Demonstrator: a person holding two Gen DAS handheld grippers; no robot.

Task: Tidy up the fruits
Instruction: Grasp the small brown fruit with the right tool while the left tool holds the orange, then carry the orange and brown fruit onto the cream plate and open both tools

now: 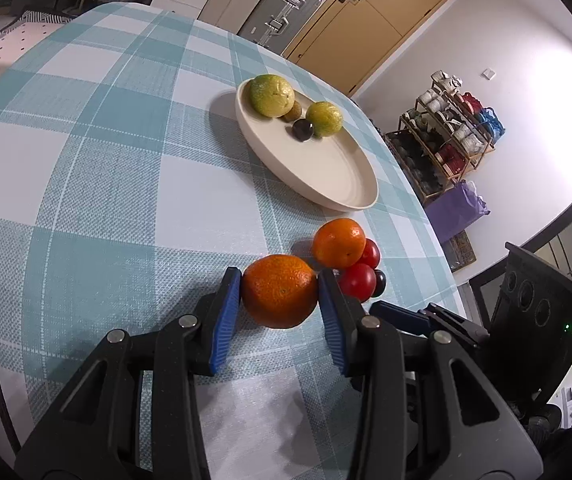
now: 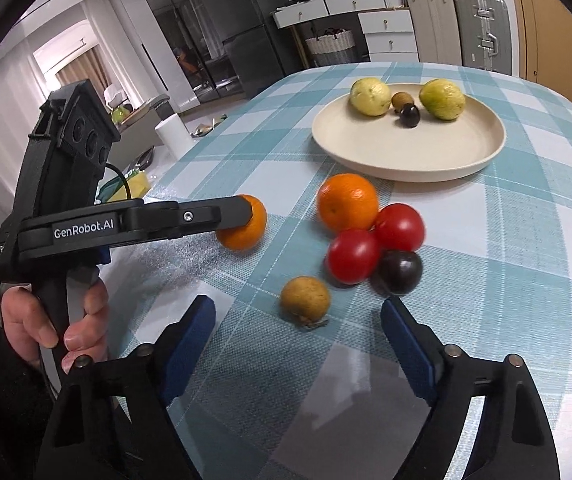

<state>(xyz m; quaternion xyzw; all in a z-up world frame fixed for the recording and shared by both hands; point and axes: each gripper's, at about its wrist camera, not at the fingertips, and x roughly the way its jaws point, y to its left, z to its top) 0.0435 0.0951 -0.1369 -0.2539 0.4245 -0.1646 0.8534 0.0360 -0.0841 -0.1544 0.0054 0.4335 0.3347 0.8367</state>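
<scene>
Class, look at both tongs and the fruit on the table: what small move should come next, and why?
Probably lift the left tongs and carry the orange toward the plate. Their pads already press on its sides, and the plate has bare room in front of the four fruits it holds. The right tongs stand open before the small brown fruit, gripping nothing yet.

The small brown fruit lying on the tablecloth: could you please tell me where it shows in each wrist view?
Left wrist view: not in it; the left gripper, shut on an orange, fills that foreground.
Right wrist view: the small brown fruit lies low in the centre, just ahead of the open right gripper, left of the dark plum.
Shared landmark: the cream plate beyond the loose fruit.
</scene>
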